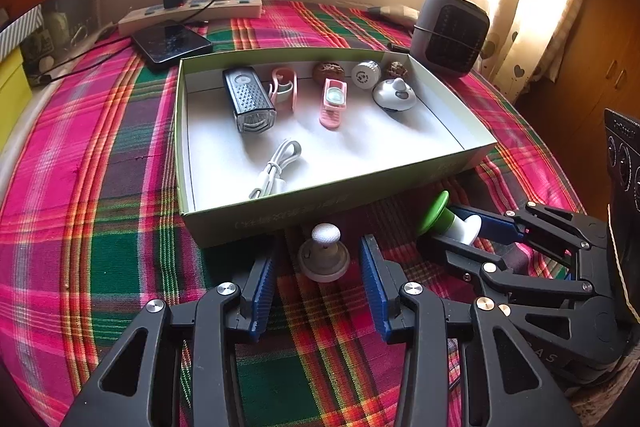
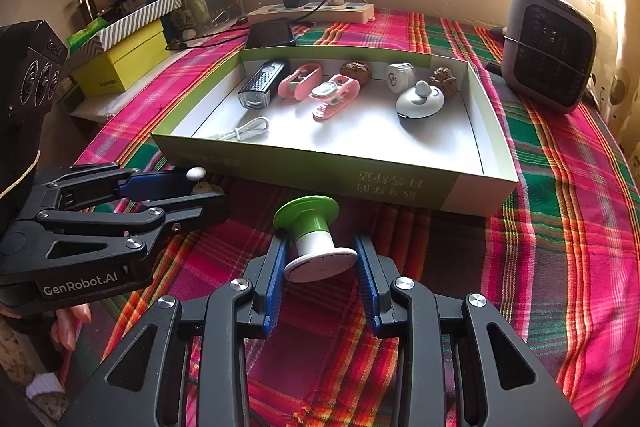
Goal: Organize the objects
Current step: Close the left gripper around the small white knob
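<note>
On the plaid cloth point(image 1: 100, 227): a shallow box point(image 1: 320, 203) sits mid-table, open side up, with both tongs just in front of its near wall.
Box contents: a bike light point(image 1: 248, 99), two pink clips point(image 1: 334, 103), a white cable point(image 1: 276, 167), a round white gadget point(image 1: 394, 95), a small white cylinder point(image 1: 366, 75) and two brown nuts along the far wall; the middle and near right of the floor are bare.
Right tongs point(image 2: 320, 263): narrow, pads pressed on the white base of a green-topped spool point(image 2: 312, 227), which lies tilted with its green cap toward the box.
Left tongs point(image 1: 316, 291): spread wide, gripping nothing; pads stand either side of a white-headed knob point(image 1: 324, 251), clear of it.
Knob: upright on the cloth, just outside the near wall, not yet in the box.
Step in hand, as I judge it: take the knob with the left tongs and move both small pieces into the box.
Doing it well: centre the pads on the knob's broad base, not the round head, which would likely slip; close squarely.
Lift: clear the near wall before moving in, so the box is not shoved.
Placing: aim for bare floor, apart from the cable.
Risk: the two tongs are close; move one at a time.
</note>
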